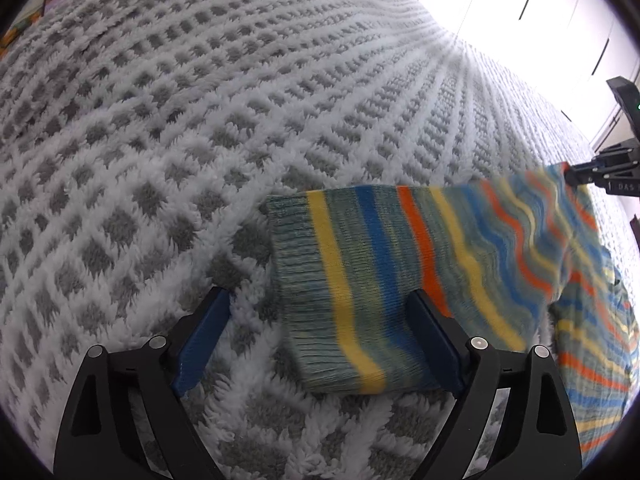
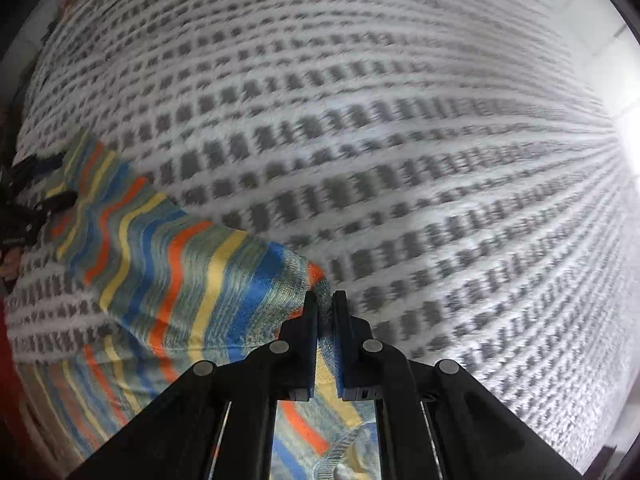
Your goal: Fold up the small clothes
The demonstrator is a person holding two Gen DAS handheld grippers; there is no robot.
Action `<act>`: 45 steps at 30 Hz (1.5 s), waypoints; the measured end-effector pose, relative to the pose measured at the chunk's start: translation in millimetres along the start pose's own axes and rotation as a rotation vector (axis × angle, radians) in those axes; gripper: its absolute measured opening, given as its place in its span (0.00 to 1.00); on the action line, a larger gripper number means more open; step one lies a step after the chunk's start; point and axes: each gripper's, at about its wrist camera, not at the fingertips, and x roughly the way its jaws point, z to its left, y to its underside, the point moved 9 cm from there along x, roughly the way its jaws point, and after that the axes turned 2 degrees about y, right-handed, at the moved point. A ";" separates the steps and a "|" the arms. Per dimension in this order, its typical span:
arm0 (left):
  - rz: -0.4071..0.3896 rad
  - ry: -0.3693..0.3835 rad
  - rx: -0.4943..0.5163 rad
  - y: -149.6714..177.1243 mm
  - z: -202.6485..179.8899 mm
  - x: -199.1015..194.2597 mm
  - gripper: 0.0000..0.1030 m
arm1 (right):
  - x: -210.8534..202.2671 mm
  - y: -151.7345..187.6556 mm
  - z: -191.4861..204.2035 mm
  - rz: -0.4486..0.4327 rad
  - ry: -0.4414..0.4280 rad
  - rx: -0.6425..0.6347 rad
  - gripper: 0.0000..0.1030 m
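- Two hand-held grippers are working one striped knit garment, which is lying on a grey-and-white fluffy blanket.
- The left hand-held gripper is standing wide open, its blue pads straddling the ribbed cuff end; the far pad is beside the cloth, but the pads are not pinching it.
- The right hand-held gripper is pinched shut on a corner of the knit, with a thin layer of cloth running between its black fingers.
- The knit is reading as light, soft and floppy: it is rippling and sagging between the held corner and the cuff, so it is likely to drape and stretch, not hold a shape.
- The fleecy blanket is probably dragging on it, so lifting looks safer than sliding.
- The best holds seem to be the ribbed cuff and hem edges, where the cloth is thicker and a pinch is less likely to slip.
- A second striped part is lying at the right, partly out of view.
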 end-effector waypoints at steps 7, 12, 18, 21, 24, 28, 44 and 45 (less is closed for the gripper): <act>-0.016 -0.036 0.043 3.0 -3.4 2.5 0.92 | 22.0 30.3 -12.8 0.042 0.122 0.165 0.36; -0.012 -0.006 0.023 1.1 -0.8 -6.4 0.92 | -48.8 102.5 -69.7 -0.117 0.027 0.548 0.57; -0.056 0.024 0.059 3.6 -15.4 -75.2 0.90 | -89.0 246.0 -23.5 -0.119 -0.198 0.911 0.57; -0.004 0.114 0.143 36.2 -54.8 -109.5 0.90 | -91.7 317.0 57.4 -0.101 -0.254 0.956 0.57; 0.121 0.235 0.256 100.9 -102.5 -133.6 0.91 | -90.5 379.2 129.1 -0.094 -0.253 1.032 0.57; 0.315 0.246 0.357 186.4 -125.9 -133.8 0.91 | -110.4 441.2 183.4 -0.133 -0.203 1.148 0.57; 0.345 0.097 0.375 220.3 -95.5 -140.1 0.86 | -134.1 477.6 237.0 -0.182 -0.509 1.445 0.62; 0.343 0.100 0.371 222.7 -93.4 -142.7 0.86 | -128.9 487.0 245.2 -0.147 -0.514 1.461 0.57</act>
